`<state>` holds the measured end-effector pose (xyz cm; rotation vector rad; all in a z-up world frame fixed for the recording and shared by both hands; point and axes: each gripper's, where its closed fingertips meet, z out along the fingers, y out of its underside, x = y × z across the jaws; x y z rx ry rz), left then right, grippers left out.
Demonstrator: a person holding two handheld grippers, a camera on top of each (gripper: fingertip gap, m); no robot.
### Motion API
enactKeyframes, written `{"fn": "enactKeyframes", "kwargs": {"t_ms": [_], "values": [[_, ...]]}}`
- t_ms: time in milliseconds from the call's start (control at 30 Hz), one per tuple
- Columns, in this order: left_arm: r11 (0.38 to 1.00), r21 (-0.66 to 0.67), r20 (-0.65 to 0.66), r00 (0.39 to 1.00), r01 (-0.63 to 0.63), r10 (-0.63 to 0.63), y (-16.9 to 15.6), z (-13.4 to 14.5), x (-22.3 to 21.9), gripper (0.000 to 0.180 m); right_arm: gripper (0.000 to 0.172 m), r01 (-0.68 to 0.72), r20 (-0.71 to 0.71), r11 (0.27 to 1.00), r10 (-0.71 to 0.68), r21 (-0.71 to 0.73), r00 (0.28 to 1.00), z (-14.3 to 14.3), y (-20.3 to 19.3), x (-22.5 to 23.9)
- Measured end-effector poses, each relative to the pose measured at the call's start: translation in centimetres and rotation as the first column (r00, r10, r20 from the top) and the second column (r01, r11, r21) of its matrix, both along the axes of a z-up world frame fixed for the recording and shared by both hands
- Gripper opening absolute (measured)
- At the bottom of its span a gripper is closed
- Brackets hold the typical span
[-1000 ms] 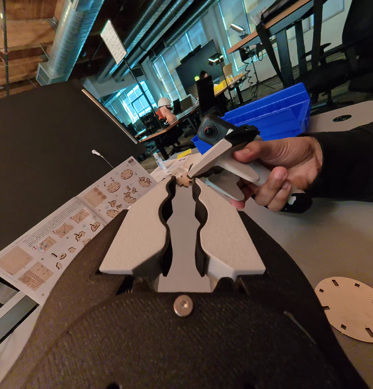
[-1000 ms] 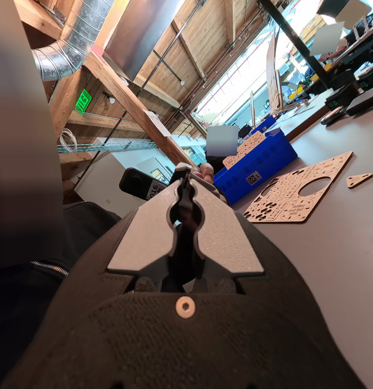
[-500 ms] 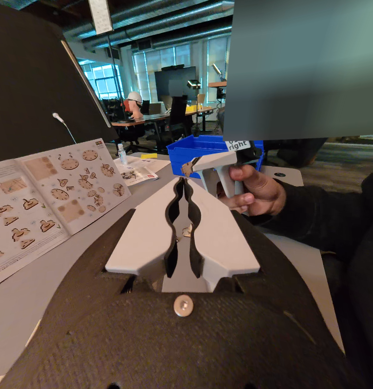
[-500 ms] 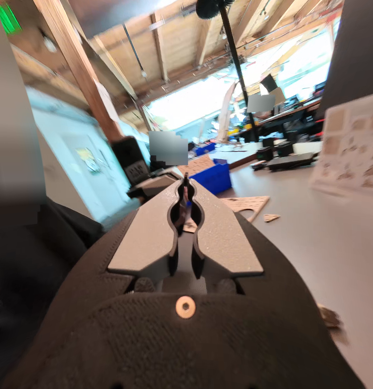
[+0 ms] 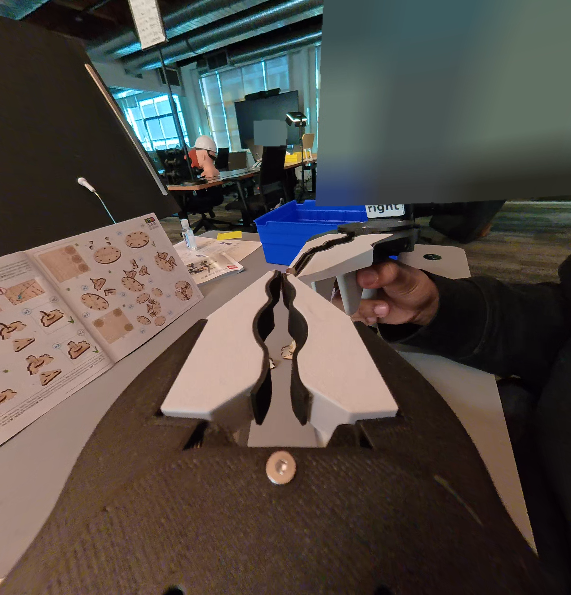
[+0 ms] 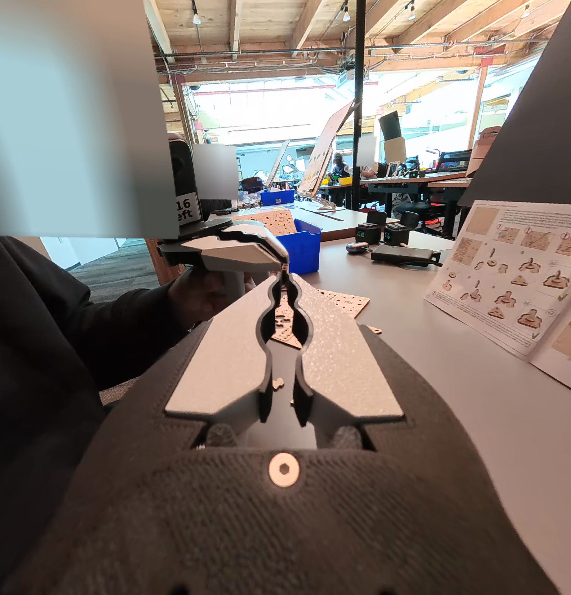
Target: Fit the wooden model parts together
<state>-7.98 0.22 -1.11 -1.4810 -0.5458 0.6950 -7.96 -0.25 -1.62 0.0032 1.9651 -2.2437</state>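
Two grippers: I see both held tip to tip above the grey table (image 5: 36,483).
Left view, my left gripper (image 5: 280,277): fingers drawn together at the tips; I cannot make out anything between them.
Left view, right gripper (image 5: 292,272): a hand (image 5: 397,296) holds it; its closed tip pinches a small brown wooden piece (image 5: 290,271) just beside my left tips.
Left view, surroundings: open instruction booklet (image 5: 84,306) to the left, blue bin (image 5: 287,238) behind, small wooden bits (image 5: 285,351) on the table below the fingers.
Right view, my right gripper (image 6: 282,276): fingers together, a thin dark sliver at the tip.
Right view, left gripper (image 6: 283,262): its closed tip meets mine from the left.
Right view, surroundings: cut wooden sheet (image 6: 345,302) on the table beyond the fingers, blue bin (image 6: 302,248), booklet (image 6: 509,273) at right.
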Motion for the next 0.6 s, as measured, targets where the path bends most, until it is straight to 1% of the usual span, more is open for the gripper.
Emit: {"fn": "enactKeyframes", "kwargs": {"t_ms": [167, 367, 467, 600], "values": [[1.0, -0.006, -0.004, 1.0, 0.012, -0.012, 0.0, 0.2, 0.2, 0.0, 0.0, -0.013, 0.01, 1.0, 0.013, -0.011, 1.0, 0.1, 0.1, 0.1], [0.993, 0.078, 0.058, 0.994, 0.093, -0.097, 0.0, 0.6, 0.6, 0.0, 0.0, -0.049, 0.037, 0.998, 0.051, -0.039, 0.998, 0.5, 0.2, 0.5], [0.987, 0.14, 0.054, 0.994, 0.084, -0.093, -0.9, 1.4, 0.5, 0.0, 0.0, -0.038, 0.042, 0.998, 0.04, -0.043, 0.998, 0.6, 0.3, 0.1], [0.987, 0.15, 0.047, 0.996, 0.064, -0.072, -1.9, 1.9, 0.5, 0.0, 0.0, -0.047, 0.069, 0.997, 0.051, -0.062, 0.996, 0.8, 0.5, 0.0]]}}
